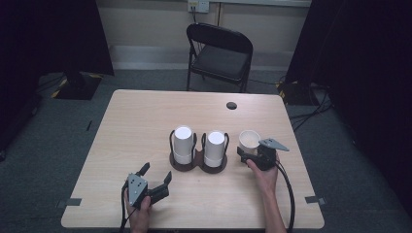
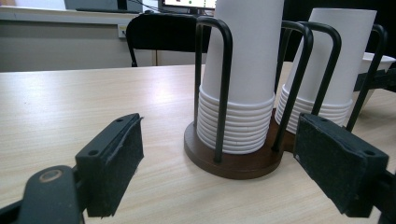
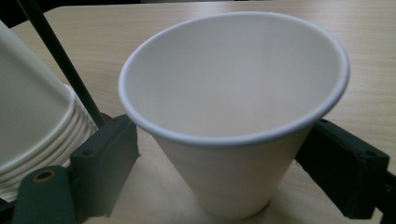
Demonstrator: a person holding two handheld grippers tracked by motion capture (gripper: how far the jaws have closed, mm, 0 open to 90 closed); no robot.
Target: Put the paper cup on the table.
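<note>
Two upside-down stacks of white paper cups stand in a dark wooden holder with black wire loops at mid table. A single white cup stands upright to the right of it. My right gripper is low at this cup; in the right gripper view its jaws flank the cup, open, with a small gap on the left side. My left gripper rests open near the front edge, nothing between its fingers; in the left gripper view it faces the nearer stack and the holder.
A black folding chair stands beyond the table's far edge. A round cable hole sits at the back right of the table. Tape marks lie near the front corners.
</note>
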